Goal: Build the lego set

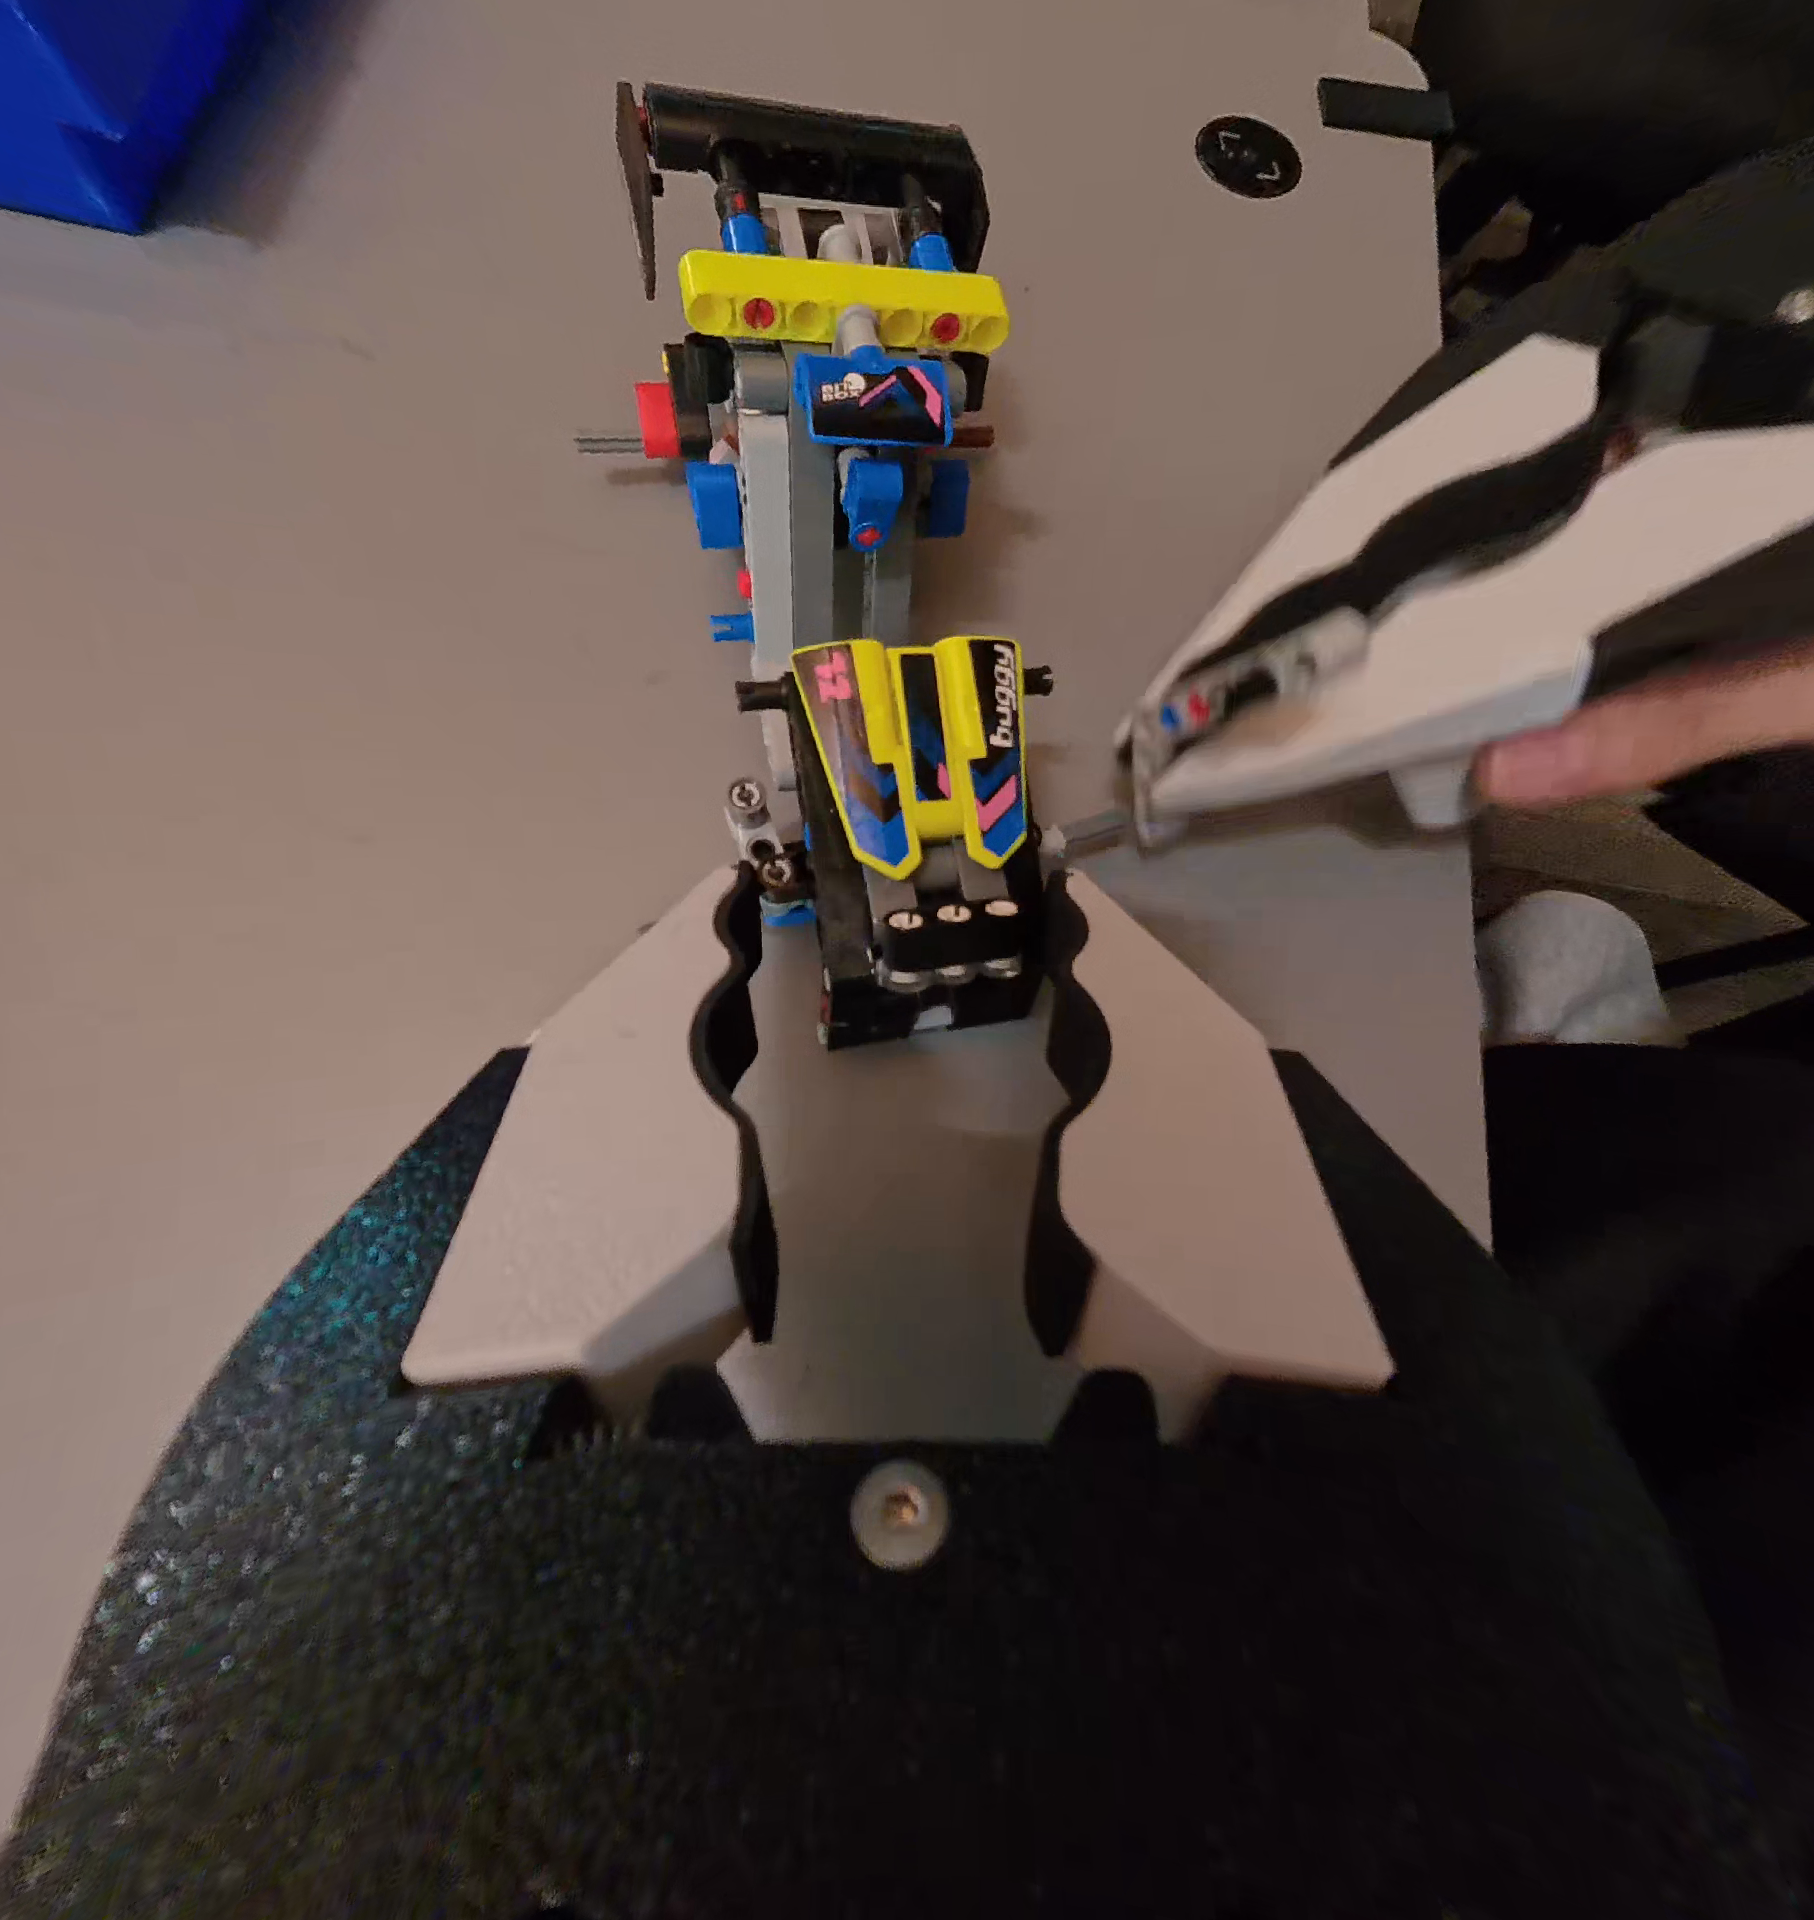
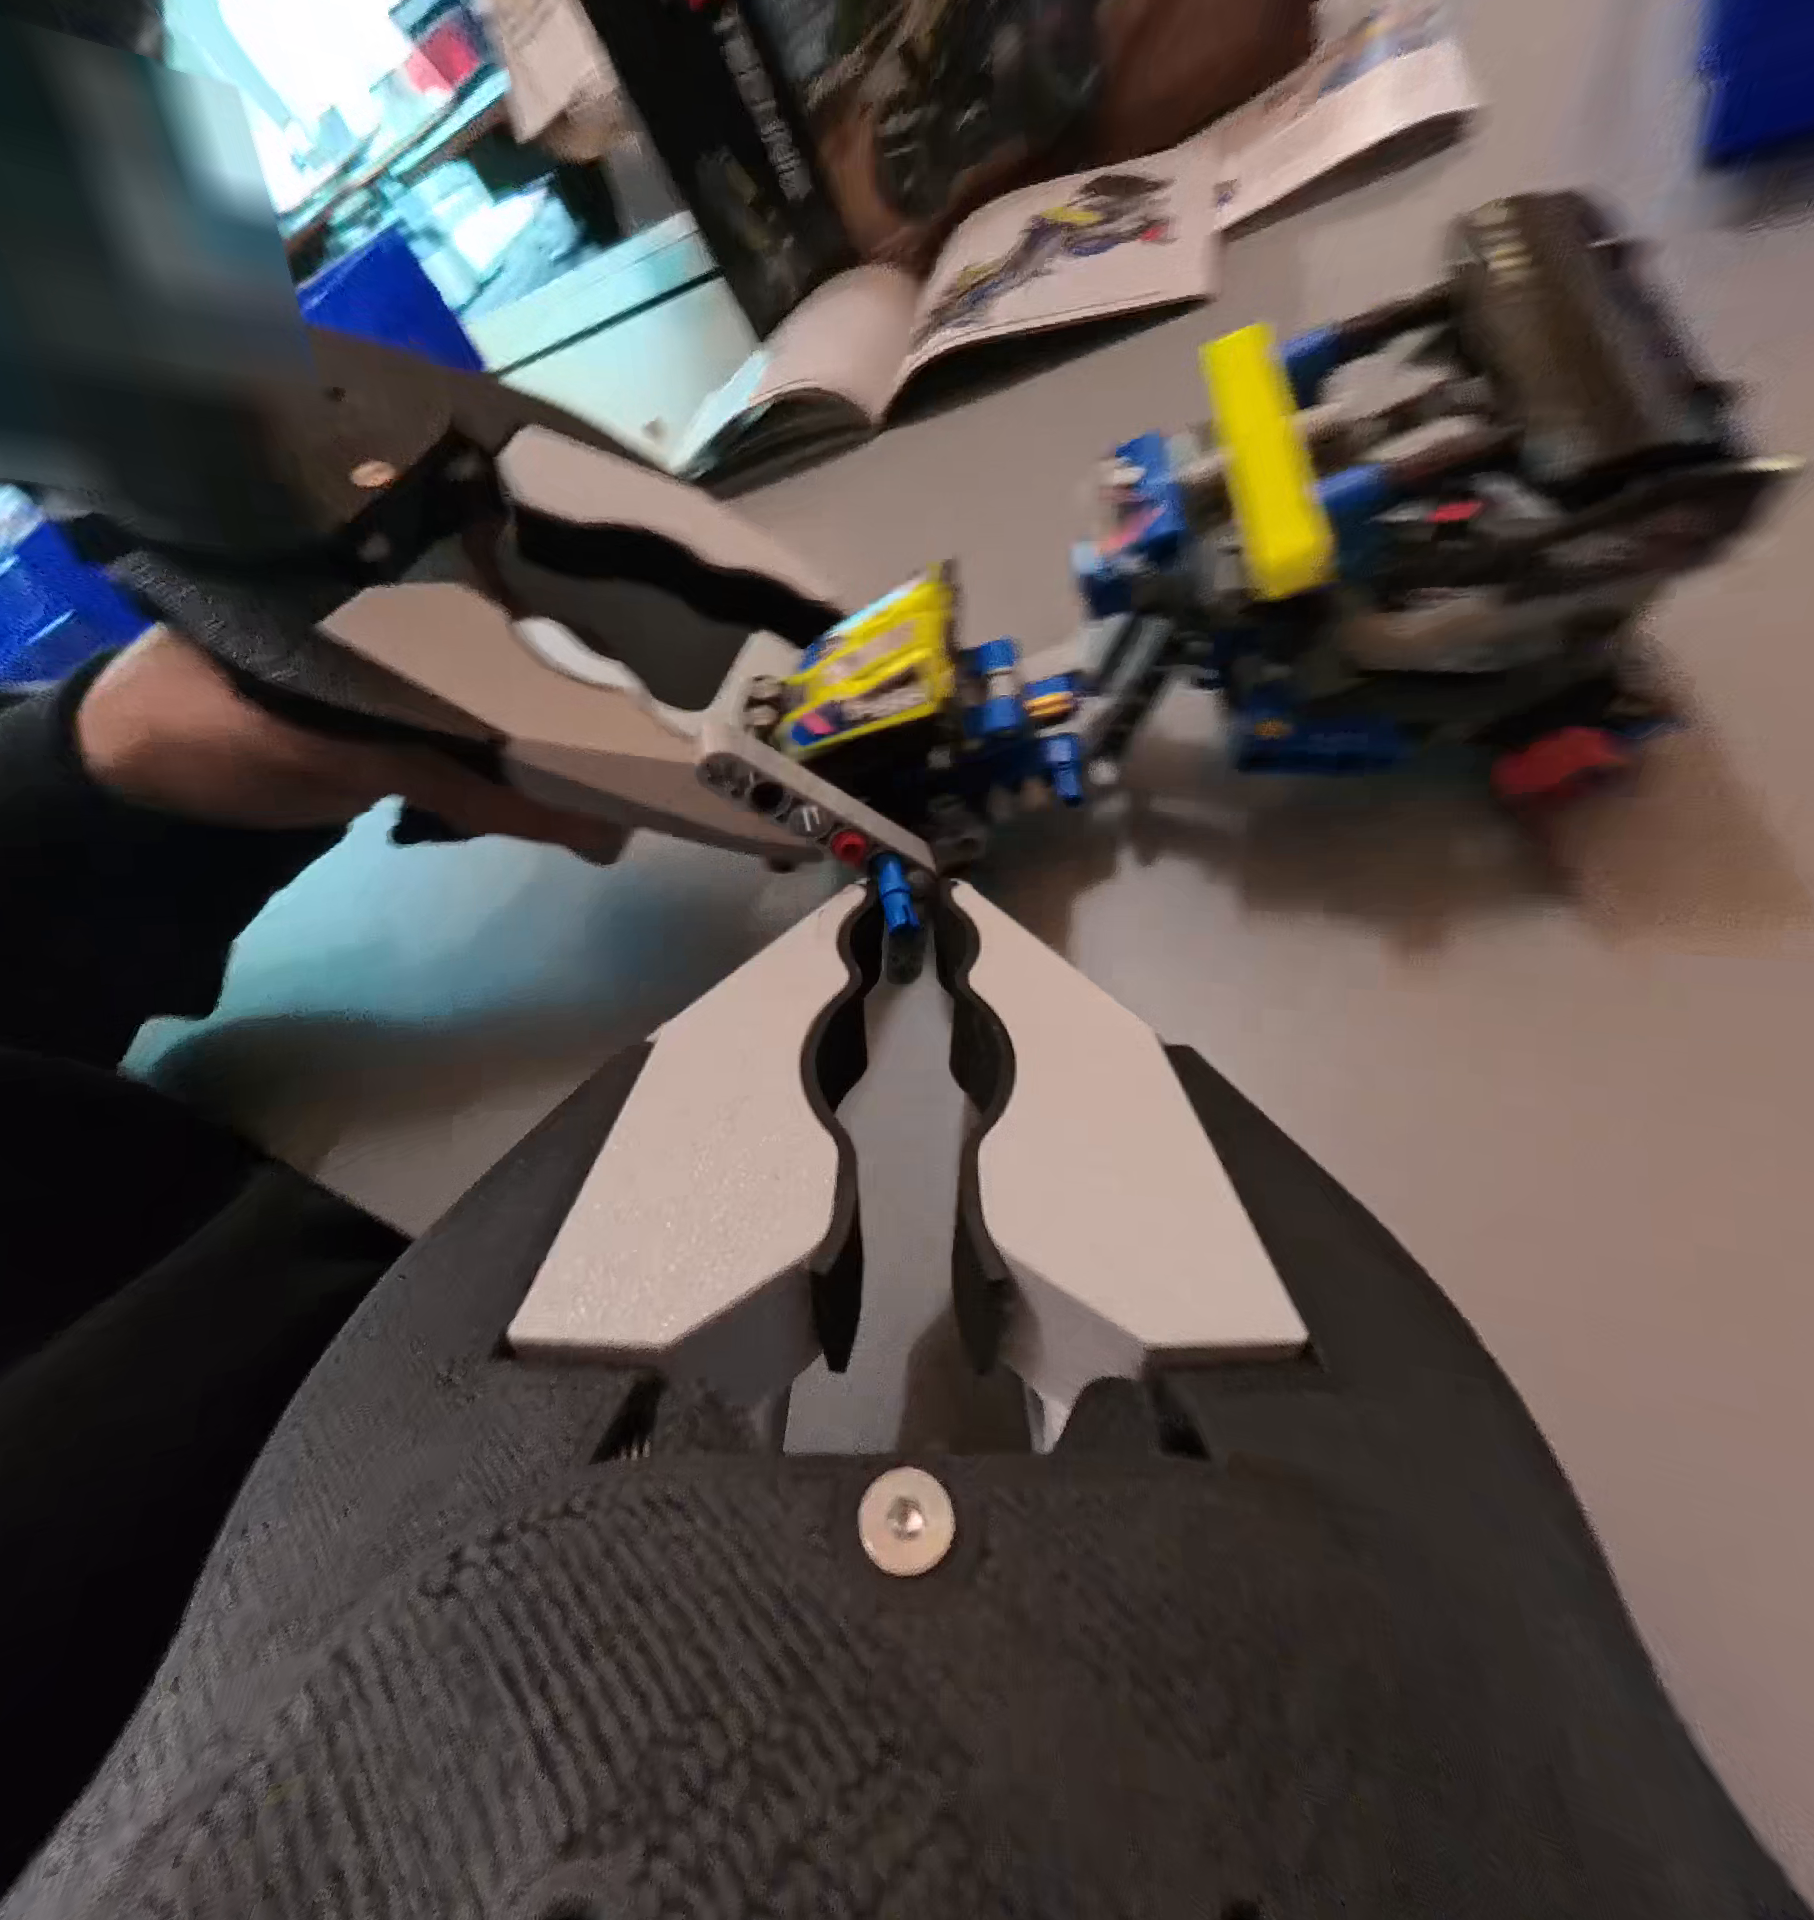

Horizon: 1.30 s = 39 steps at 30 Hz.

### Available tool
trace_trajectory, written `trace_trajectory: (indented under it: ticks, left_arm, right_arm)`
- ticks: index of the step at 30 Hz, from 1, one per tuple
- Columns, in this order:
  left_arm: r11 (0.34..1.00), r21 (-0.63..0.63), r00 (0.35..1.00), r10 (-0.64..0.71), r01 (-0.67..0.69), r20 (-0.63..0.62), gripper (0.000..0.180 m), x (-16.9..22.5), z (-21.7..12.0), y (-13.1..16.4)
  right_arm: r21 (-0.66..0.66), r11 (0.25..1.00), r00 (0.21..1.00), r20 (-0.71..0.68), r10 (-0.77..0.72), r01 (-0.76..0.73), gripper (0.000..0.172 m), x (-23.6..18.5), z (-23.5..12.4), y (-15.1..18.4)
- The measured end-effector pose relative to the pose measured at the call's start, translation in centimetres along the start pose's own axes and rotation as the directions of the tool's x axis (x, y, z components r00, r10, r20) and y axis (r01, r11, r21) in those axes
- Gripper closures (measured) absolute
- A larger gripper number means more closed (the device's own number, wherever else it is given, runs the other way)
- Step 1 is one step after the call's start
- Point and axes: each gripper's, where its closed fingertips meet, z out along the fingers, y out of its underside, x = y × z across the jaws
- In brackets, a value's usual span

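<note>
The black front end of a toy brick car (image 1: 882, 665) is clamped between the fingers of the left gripper (image 1: 898, 935), the car stretching away across the grey table (image 1: 259, 623). A grey beam piece (image 2: 778, 800) fitted with red and blue pins is held in the narrowly set right gripper (image 2: 903, 935), its tips closed on the beam's blue pin end, just beside the car's front. An open booklet (image 2: 1038, 260) and blue bins (image 1: 72, 94) lie farther off.
</note>
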Motion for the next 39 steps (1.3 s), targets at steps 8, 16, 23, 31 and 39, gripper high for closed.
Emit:
trace_trajectory:
  ticks: [8,16,23,31,39]
  left_arm:
    - [0.999,0.024,0.998,-0.047,0.048,-0.028,0.129,0.1,0.0,-0.5]
    - [0.998,0.033,0.999,-0.052,0.052,0.006,0.133,-0.4,-0.1,-0.6]
    - [0.996,0.044,0.997,-0.081,0.081,0.001,0.133,-0.4,-0.1,-0.1]
    - [0.991,0.045,0.992,-0.123,0.124,-0.019,0.133,-0.2,-0.1,0.4]
    - [0.992,0.043,0.993,-0.118,0.117,0.012,0.134,-0.6,-0.3,0.1]
  right_arm:
    - [-0.061,0.996,0.998,-0.025,0.060,-0.062,0.165,0.8,1.5,1.2]
    - [-0.078,0.997,0.999,-0.031,0.016,-0.018,0.165,-0.2,2.5,1.5]
    - [-0.078,0.996,0.999,-0.018,0.043,-0.044,0.165,-0.2,2.4,1.6]
    - [-0.057,0.990,0.991,-0.030,0.128,-0.130,0.165,1.0,1.4,1.4]
    - [-0.083,0.996,0.999,-0.020,0.027,-0.029,0.165,-0.8,2.8,1.8]
